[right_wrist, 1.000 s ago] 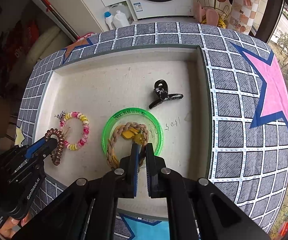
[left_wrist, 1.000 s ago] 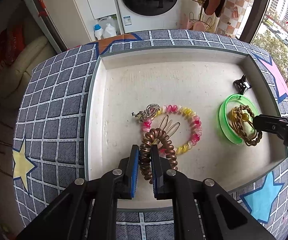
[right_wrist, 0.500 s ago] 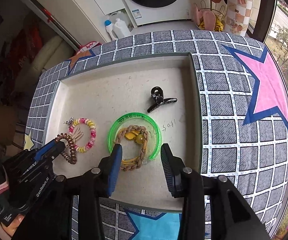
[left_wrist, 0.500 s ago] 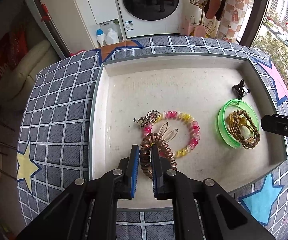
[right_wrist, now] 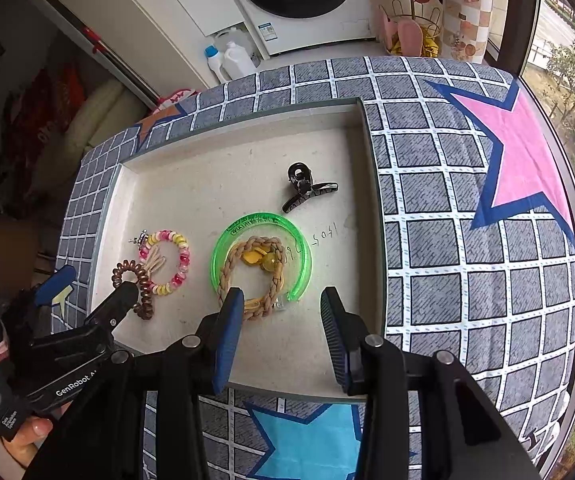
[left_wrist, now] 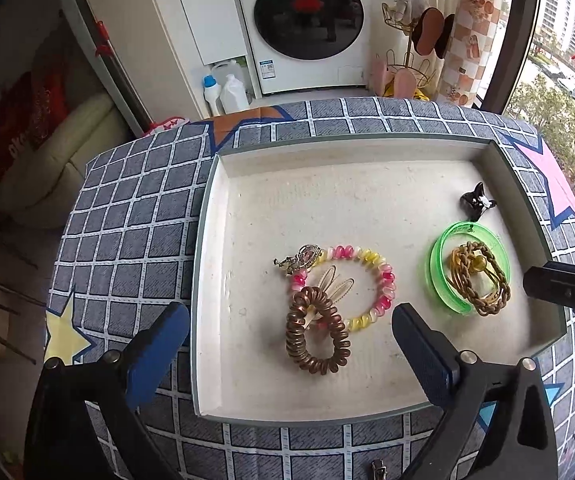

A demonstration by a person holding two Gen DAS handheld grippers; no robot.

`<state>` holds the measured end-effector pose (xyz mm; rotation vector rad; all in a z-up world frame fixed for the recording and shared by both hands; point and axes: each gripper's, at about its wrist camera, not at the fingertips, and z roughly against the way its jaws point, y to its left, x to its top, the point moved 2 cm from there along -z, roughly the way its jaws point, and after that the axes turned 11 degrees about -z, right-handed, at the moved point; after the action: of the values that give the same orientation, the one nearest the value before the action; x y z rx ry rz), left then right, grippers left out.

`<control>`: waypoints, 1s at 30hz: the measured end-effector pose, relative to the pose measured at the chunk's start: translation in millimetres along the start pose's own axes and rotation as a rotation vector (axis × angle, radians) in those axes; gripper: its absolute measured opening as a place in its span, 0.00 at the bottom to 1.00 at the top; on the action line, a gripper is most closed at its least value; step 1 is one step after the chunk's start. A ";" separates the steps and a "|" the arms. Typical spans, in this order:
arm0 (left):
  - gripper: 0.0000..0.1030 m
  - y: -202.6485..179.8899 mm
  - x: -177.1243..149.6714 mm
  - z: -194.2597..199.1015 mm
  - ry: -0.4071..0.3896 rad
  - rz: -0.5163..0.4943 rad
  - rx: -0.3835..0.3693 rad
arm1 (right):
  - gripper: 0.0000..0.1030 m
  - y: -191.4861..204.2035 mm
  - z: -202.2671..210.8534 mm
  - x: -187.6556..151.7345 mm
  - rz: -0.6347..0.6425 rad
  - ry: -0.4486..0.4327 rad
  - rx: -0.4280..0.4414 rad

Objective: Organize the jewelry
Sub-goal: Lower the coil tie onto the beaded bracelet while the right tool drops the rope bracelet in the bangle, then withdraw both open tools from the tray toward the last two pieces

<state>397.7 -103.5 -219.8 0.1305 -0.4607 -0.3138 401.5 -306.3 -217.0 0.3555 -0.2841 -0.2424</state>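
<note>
Landmark: the white tray (left_wrist: 207, 280) is taken as reference for every place.
Left gripper (left_wrist: 287, 336): jaws are spread wide, just opened; nothing is clamped.
Coil hair tie (left_wrist: 315, 332): it is laid near the tray's front edge, overlapping the beaded bracelet (left_wrist: 371, 280) and the hair clips (left_wrist: 337, 284).
Right gripper (right_wrist: 283, 320): jaws are held apart, empty, above the tray's front.
Braided band (right_wrist: 253, 276): it is left inside the green bangle (right_wrist: 261, 220), right of the tray's centre.
Risk: the coil could be snagged by a finger on withdrawal, dragging the bracelet.
Change: both items were clamped earlier; both are now released.
</note>
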 end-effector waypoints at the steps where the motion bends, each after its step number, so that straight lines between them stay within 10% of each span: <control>1: 1.00 0.2 -0.8 1.3 -0.002 0.002 -0.001 | 0.42 -0.2 0.9 -0.6 -0.001 0.000 0.002; 14: 1.00 6.0 -45.5 35.3 0.025 0.011 -0.043 | 0.71 5.2 22.1 -31.3 0.005 0.004 0.042; 30: 1.00 15.2 -145.3 78.9 0.087 0.040 -0.081 | 0.78 1.1 36.1 -114.1 -0.009 0.064 0.024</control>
<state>242.5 -46.0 -207.2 0.0561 -0.3635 -0.2859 284.0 -284.2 -210.3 0.3881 -0.2226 -0.2364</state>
